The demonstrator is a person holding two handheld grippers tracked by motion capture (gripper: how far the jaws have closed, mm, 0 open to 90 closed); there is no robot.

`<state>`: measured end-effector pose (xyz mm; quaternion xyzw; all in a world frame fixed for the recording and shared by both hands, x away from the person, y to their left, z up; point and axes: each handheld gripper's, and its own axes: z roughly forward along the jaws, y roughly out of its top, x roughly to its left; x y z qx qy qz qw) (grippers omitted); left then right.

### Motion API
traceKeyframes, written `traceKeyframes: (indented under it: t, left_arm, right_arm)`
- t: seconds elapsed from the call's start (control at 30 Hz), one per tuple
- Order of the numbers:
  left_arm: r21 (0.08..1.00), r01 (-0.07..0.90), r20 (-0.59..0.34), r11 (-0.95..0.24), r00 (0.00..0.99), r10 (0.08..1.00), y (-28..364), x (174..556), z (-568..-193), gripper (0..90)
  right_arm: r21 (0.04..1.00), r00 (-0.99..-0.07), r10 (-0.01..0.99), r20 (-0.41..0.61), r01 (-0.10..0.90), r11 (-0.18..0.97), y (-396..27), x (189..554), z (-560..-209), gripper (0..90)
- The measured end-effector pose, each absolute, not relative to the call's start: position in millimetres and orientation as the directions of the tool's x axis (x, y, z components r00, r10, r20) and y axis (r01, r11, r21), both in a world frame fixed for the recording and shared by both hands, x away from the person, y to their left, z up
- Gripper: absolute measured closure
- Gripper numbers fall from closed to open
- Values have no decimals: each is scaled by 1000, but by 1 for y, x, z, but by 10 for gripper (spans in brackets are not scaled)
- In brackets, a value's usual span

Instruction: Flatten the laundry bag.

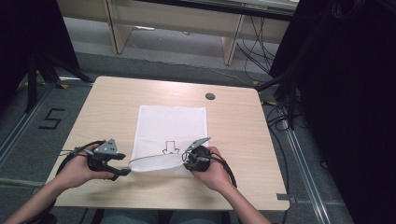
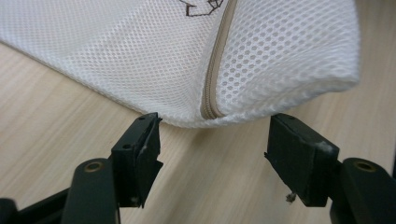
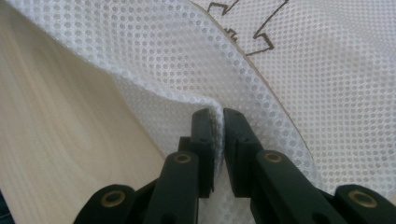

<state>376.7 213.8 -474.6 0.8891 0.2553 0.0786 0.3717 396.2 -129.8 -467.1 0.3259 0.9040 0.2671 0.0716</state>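
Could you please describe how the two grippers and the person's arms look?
Each gripper is dark grey to black. The left gripper and the right gripper each carry a grey three-cornered plate on top, and a black cable loops from each past the hand. Close up, the jaws are black with flat rectangular pads and brass-coloured pivot pins. The forearms are bare, with no sleeve in sight.
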Motion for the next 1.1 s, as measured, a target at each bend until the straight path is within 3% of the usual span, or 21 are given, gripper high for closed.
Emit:
traceKeyframes:
  t: [0.17, 0.4, 0.7, 1.1]
  left_arm:
    - [739, 379, -36, -557, 848, 529, 234, 375, -452, 372]
    - [782, 484, -141, -392, 751, 645, 235, 378, -455, 433]
    - [773, 505, -180, -385, 756, 629, 201, 378, -460, 605]
    - [717, 526, -187, -457, 777, 601, 167, 377, -477, 635]
  right_arm:
    - [528, -796, 604, 40, 530, 664, -130, 384, -465, 833]
    - [526, -806, 591, 34, 517, 676, -129, 372, -464, 832]
    - [503, -837, 545, 47, 491, 711, -125, 355, -470, 821]
    - [494, -845, 531, 69, 491, 718, -123, 347, -474, 807]
